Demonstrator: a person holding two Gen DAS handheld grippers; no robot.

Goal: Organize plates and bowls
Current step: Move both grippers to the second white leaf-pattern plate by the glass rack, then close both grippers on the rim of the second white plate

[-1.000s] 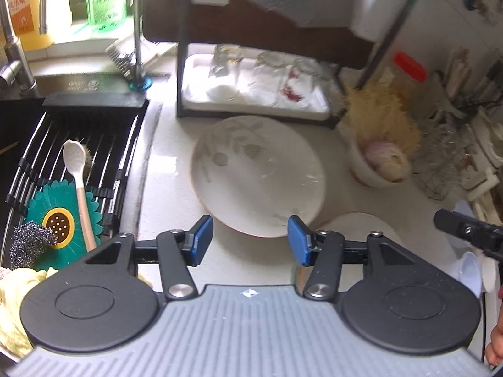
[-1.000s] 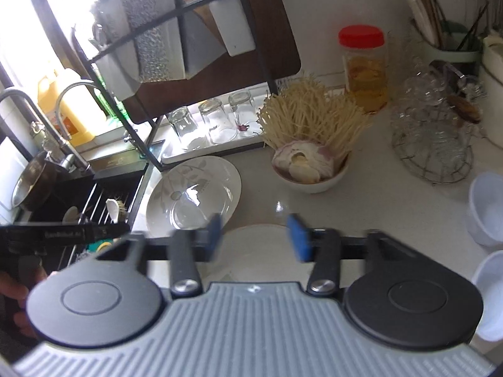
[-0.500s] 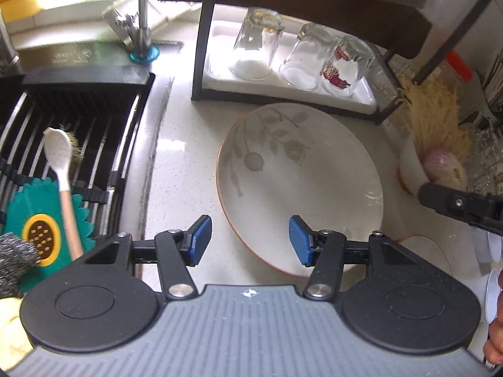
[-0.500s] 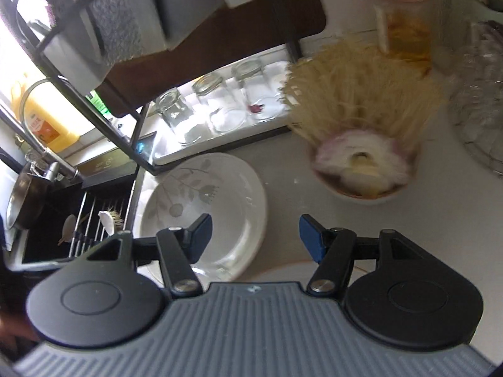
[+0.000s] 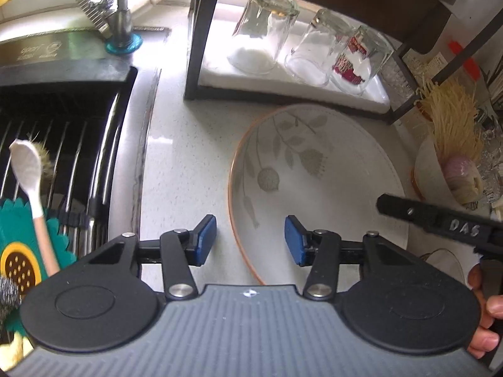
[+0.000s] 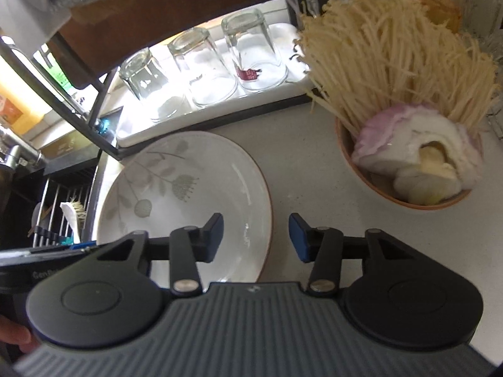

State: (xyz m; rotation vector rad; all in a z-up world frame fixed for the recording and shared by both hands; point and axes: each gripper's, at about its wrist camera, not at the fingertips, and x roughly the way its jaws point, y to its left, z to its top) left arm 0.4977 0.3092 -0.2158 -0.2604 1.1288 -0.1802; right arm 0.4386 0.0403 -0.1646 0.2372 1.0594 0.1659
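The left gripper (image 5: 250,240) is closing its blue pads (image 5: 206,239) over the near-left rim of the leaf-patterned plate (image 5: 317,185) lying on the white counter (image 5: 185,157) — gripping nothing yet — and the right gripper (image 6: 256,238) is closing too, straddling the plate's right rim (image 6: 220,182), pads still clear. Beyond, three upturned glasses (image 5: 265,31) are sitting on the rack tray beside a bowl (image 6: 408,157) of enoki mushrooms — "DAS" is showing on the right tool's arm (image 5: 446,224).
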